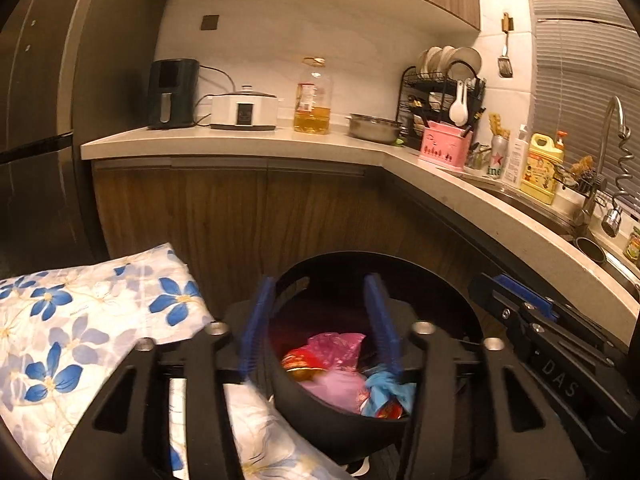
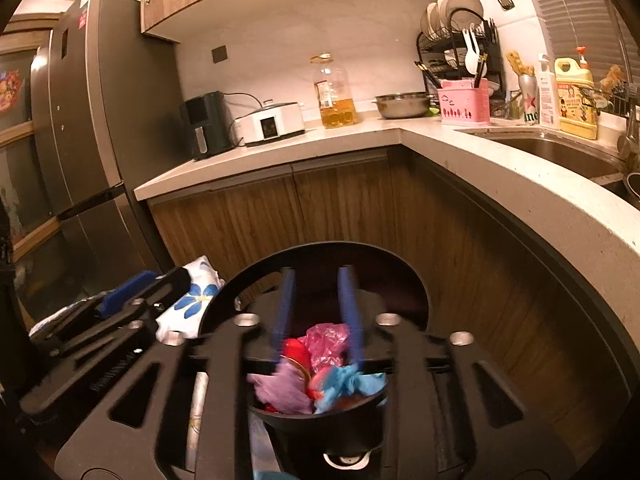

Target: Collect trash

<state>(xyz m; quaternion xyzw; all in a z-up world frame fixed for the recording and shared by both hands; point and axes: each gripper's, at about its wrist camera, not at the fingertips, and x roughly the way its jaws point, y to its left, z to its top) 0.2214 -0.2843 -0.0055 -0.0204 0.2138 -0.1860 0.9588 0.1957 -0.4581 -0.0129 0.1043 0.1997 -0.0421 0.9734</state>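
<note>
A round black trash bin (image 1: 460, 308) stands on the floor by the counter cabinets. It holds pink plastic (image 1: 340, 346), a red wrapper (image 1: 298, 362) and a crumpled blue piece (image 1: 386, 390). My left gripper (image 1: 320, 284) hovers over the bin's near rim, fingers apart and empty. My right gripper (image 2: 318, 276) hangs above the same bin (image 2: 416, 292), fingers apart with nothing between them. The trash shows below it: pink plastic (image 2: 326, 340), lilac plastic (image 2: 280, 390), blue piece (image 2: 352, 380). Each gripper appears at the edge of the other's view.
A white cloth with blue flowers (image 1: 80, 320) lies left of the bin. An L-shaped counter (image 2: 360, 132) carries an air fryer (image 2: 206, 124), cooker, oil bottle (image 2: 334, 92), steel bowl, dish rack and sink (image 2: 552, 150). A tall fridge (image 2: 80, 120) stands at left.
</note>
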